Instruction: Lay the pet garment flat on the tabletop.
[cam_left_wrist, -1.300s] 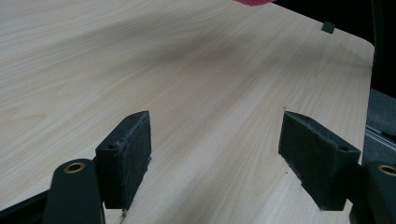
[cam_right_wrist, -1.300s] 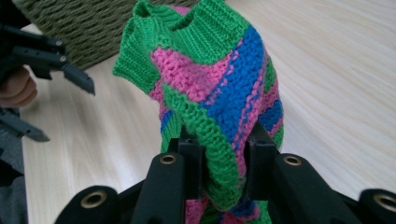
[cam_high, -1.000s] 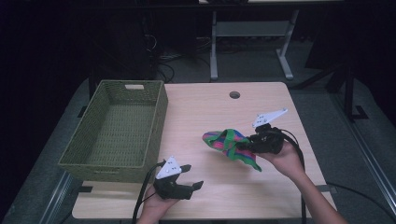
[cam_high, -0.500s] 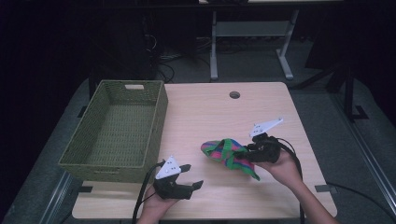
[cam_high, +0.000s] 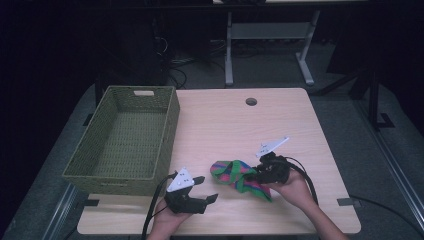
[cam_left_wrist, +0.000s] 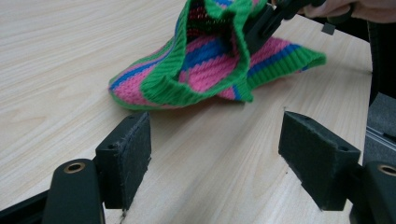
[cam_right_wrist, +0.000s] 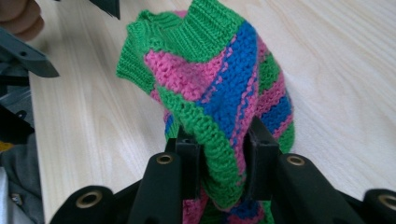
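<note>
High view: knitted cloth (cam_high: 239, 176) is laid on the worktop (cam_high: 235, 125), right of the basket (cam_high: 125, 142).
Right gripper (cam_high: 261, 172): clenched on the cloth's fold.
Left gripper (cam_high: 205, 189): released, near the cloth.

No text, label, brand, number or sign can be read in any of the views.
</note>
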